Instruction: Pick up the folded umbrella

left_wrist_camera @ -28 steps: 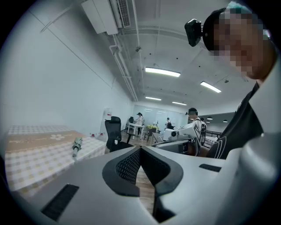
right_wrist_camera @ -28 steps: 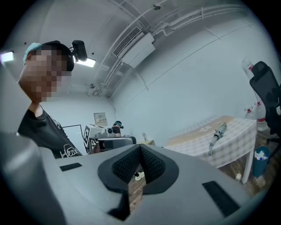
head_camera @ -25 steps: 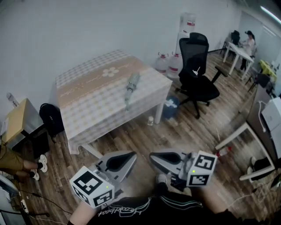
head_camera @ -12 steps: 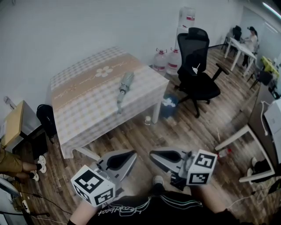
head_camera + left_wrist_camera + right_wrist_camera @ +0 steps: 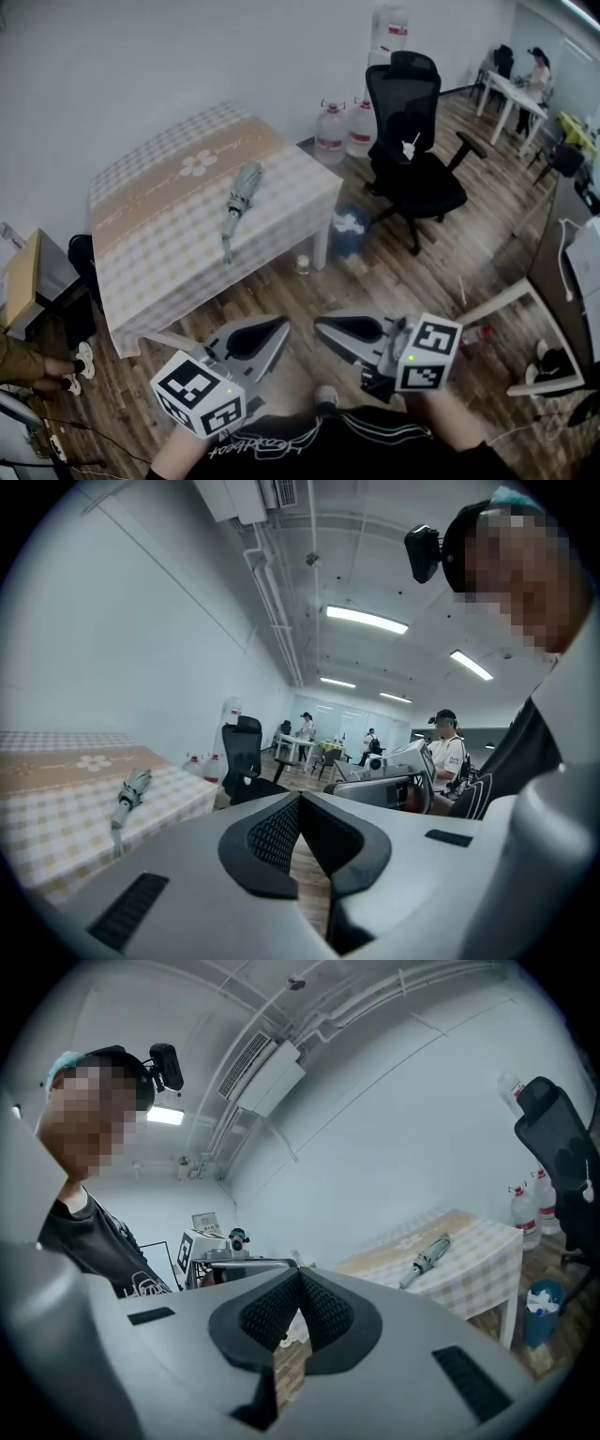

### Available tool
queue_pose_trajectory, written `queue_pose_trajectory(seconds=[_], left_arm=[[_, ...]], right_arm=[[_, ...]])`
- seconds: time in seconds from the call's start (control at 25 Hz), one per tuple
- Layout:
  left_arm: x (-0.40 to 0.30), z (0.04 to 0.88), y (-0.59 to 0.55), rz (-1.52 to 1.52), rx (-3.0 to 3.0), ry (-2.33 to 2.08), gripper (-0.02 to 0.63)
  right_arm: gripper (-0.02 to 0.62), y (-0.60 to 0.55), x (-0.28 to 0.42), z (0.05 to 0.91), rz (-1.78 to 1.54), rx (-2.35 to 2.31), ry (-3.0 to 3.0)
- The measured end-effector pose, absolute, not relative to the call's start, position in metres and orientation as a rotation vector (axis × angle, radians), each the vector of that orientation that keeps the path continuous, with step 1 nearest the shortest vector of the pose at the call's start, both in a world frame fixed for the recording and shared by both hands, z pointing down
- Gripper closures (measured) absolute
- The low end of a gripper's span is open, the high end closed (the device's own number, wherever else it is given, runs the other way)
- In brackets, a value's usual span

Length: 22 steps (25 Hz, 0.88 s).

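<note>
The folded grey-green umbrella (image 5: 238,193) lies across the middle of a table with a checked cloth (image 5: 159,253), its handle toward the table's near edge. Both grippers hang low in the head view, well short of the table and over the wooden floor. My left gripper (image 5: 283,324) is shut with nothing in it, and my right gripper (image 5: 320,326) is shut and empty too; their tips point at each other. In the left gripper view the umbrella (image 5: 130,794) shows far off at the left of the shut jaws (image 5: 300,797). The right gripper view has the umbrella (image 5: 427,1257) at the right.
A black office chair (image 5: 413,141) stands right of the table, with water bottles (image 5: 330,132) behind it and a blue bin (image 5: 349,229) by the table leg. A white desk (image 5: 511,295) is at the right, a low cabinet (image 5: 17,281) at the left. People sit far back.
The table and umbrella have slid left and a little lower in the head view, and look nearer. Both grippers keep their place in the picture and stay shut.
</note>
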<state>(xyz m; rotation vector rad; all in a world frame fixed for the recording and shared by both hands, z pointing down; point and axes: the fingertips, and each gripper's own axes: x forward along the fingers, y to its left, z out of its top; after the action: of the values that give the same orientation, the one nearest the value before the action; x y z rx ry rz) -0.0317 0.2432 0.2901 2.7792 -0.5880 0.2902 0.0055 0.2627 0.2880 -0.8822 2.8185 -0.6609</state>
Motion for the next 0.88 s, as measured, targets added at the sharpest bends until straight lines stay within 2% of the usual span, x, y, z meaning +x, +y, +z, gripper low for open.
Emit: queue_pose_trajectory(seconds=[0.4,0.88], left_arm=[[0.022,0.298,0.212,0.296,2.771,-0.618,0.610],[0.020,0.305,0.188,0.289,2.729,-0.650,0.609]], right_arm=[[0.585,0.230,0.064,0.299,-0.677,-0.898,2.810],[0.585,0.209,0.061,0.310,-0.728,-0.844,2.848]])
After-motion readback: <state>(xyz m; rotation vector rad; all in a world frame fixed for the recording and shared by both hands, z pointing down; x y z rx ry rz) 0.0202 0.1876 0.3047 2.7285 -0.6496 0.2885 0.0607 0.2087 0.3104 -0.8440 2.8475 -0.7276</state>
